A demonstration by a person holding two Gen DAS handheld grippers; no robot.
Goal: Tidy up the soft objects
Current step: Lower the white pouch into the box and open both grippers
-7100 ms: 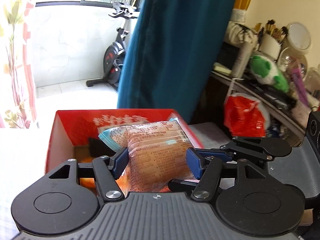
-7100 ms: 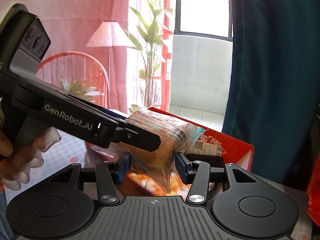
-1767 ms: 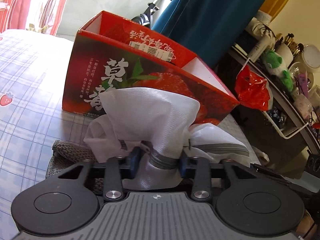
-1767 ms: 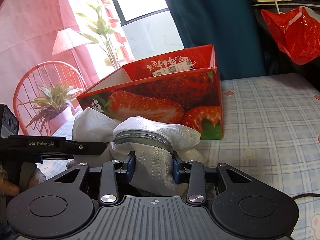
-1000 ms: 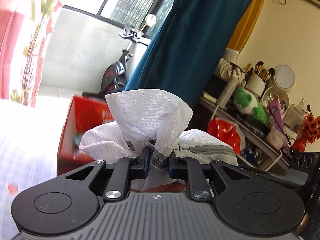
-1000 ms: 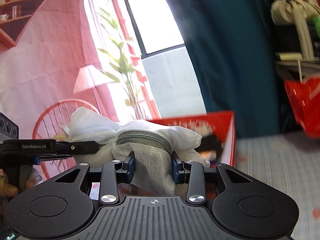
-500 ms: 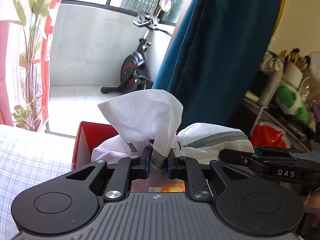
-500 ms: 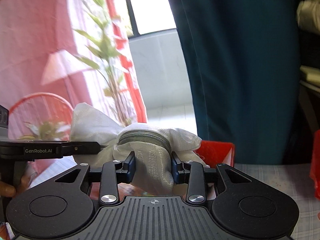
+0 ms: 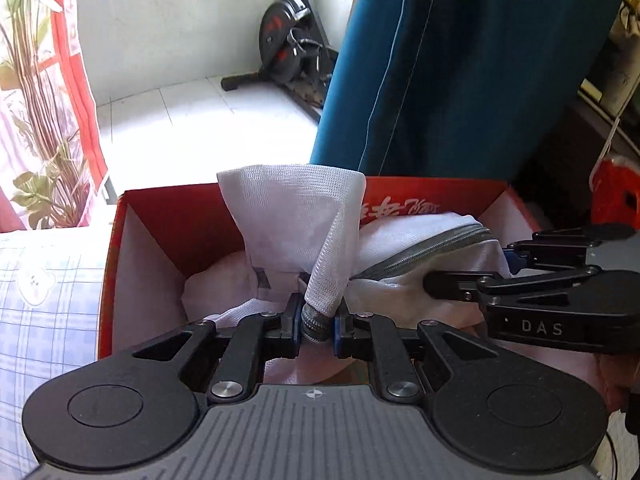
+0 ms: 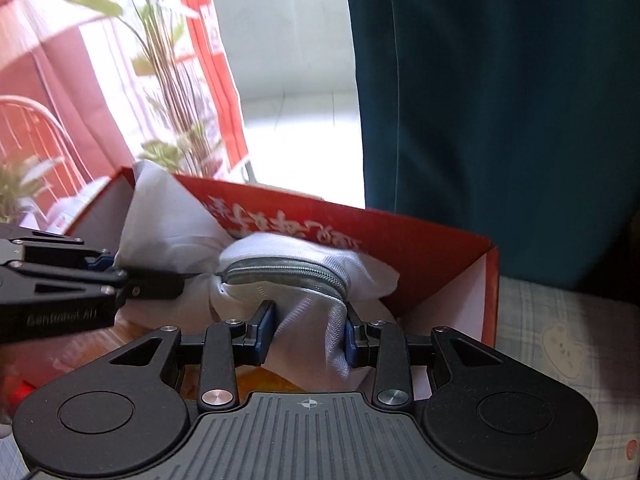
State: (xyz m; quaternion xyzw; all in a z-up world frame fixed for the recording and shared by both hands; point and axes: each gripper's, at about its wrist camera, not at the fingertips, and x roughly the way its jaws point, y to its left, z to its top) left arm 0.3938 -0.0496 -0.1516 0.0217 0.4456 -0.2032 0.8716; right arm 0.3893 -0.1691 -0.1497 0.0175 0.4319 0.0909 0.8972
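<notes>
A white mesh bag (image 9: 292, 216) with a grey zipper (image 10: 280, 270) hangs over the open red strawberry box (image 9: 168, 204). My left gripper (image 9: 317, 326) is shut on the bag's zipper end. My right gripper (image 10: 308, 330) is shut on a fold of the same bag (image 10: 312, 320), and it shows at the right of the left wrist view (image 9: 508, 264). The bag's lower part sits inside the box (image 10: 432, 248), between its walls. An orange packet (image 10: 264, 382) shows under the bag in the box.
The box stands on a blue checked sheet (image 9: 44, 288). A teal curtain (image 9: 460, 64) hangs behind it. An exercise bike (image 9: 292, 48) stands on the white tiled floor. A plant (image 10: 168, 92) and pink curtain are at the left. A red plastic bag (image 9: 616, 196) is at the right.
Both grippers have carried the mesh bag from beside the box up and over it, then lowered it into the opening. Both views now tilt down into the box.
</notes>
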